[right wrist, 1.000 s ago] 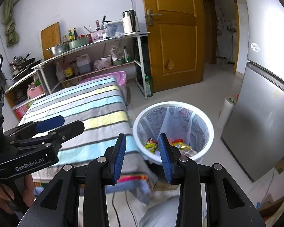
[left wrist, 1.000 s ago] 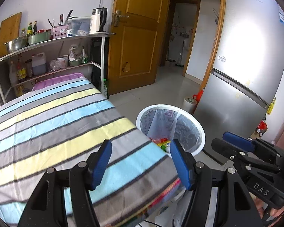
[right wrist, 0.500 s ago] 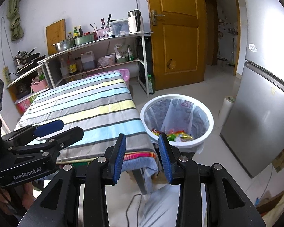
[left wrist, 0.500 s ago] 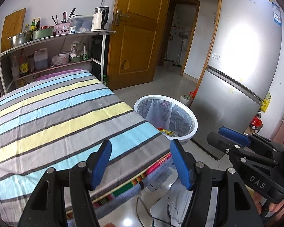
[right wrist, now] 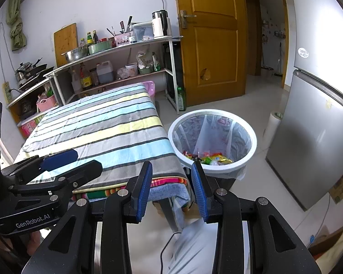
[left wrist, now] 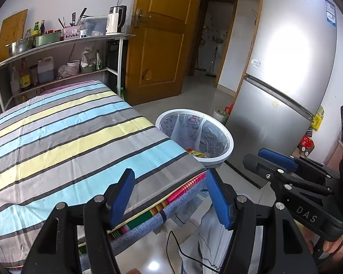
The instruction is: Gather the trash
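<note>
the left claw (left wrist: 170,196) gapes wide and empty above the near corner of a desk (left wrist: 64,141) draped in a striped cloth, while the right claw (right wrist: 171,188), parted more narrowly and also empty, hangs beside it. colourful trash (right wrist: 208,157) lies at the bottom of a white lined bin (right wrist: 251,146) on the floor, just beside the desk and near a silver fridge (left wrist: 285,80).

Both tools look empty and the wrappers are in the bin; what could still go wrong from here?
The bin stands tight against the table corner, so a careless swing of the right tool or left tool might tip it and spill the wrappers. A black cable trails across the floor underfoot and could snag.
</note>
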`<act>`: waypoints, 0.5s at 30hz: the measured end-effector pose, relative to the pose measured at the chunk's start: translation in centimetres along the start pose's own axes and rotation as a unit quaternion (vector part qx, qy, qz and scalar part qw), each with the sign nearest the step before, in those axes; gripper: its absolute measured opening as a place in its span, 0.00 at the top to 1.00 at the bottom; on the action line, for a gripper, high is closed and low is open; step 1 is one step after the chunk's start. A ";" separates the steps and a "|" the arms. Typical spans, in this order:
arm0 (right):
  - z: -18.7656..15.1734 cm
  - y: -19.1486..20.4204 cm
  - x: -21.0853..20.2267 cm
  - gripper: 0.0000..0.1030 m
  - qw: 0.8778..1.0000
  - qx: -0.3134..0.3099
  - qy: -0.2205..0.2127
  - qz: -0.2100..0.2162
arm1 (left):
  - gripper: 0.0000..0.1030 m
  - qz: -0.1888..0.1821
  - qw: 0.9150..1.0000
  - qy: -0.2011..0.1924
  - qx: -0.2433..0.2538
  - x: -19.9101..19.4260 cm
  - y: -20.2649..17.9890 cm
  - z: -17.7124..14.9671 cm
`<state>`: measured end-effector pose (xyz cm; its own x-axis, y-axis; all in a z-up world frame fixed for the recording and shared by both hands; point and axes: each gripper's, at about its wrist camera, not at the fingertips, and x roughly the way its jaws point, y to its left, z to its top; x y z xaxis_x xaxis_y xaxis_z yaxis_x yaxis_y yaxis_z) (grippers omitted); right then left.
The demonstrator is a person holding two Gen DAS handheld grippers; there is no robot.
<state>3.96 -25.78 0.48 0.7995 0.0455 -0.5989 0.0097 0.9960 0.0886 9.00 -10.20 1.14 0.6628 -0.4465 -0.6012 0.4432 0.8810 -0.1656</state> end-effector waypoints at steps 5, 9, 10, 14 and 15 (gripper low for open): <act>0.0 -0.1 0.0 0.64 1.000 -0.001 -0.001 0.000 | 0.35 -0.001 1.000 0.000 0.000 0.0 0.0 0.0; 0.0 -0.1 0.0 0.64 1.000 -0.001 -0.001 0.001 | 0.35 -0.003 1.000 -0.002 0.001 -0.1 -0.1 0.0; -0.1 -0.1 0.0 0.64 1.000 0.000 -0.001 0.001 | 0.35 -0.003 1.000 -0.002 0.001 -0.1 -0.1 0.0; 0.0 -0.1 0.0 0.64 1.000 0.000 -0.001 0.000 | 0.35 -0.003 1.000 -0.002 0.001 -0.1 -0.1 0.0; 0.0 -0.1 -0.1 0.64 1.000 0.000 -0.001 0.000 | 0.35 -0.003 1.000 -0.002 0.002 -0.1 -0.2 0.0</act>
<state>3.88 -25.92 0.51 0.8005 0.0451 -0.5977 0.0099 0.9960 0.0884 8.87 -10.33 1.21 0.6627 -0.4516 -0.5973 0.4492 0.8780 -0.1654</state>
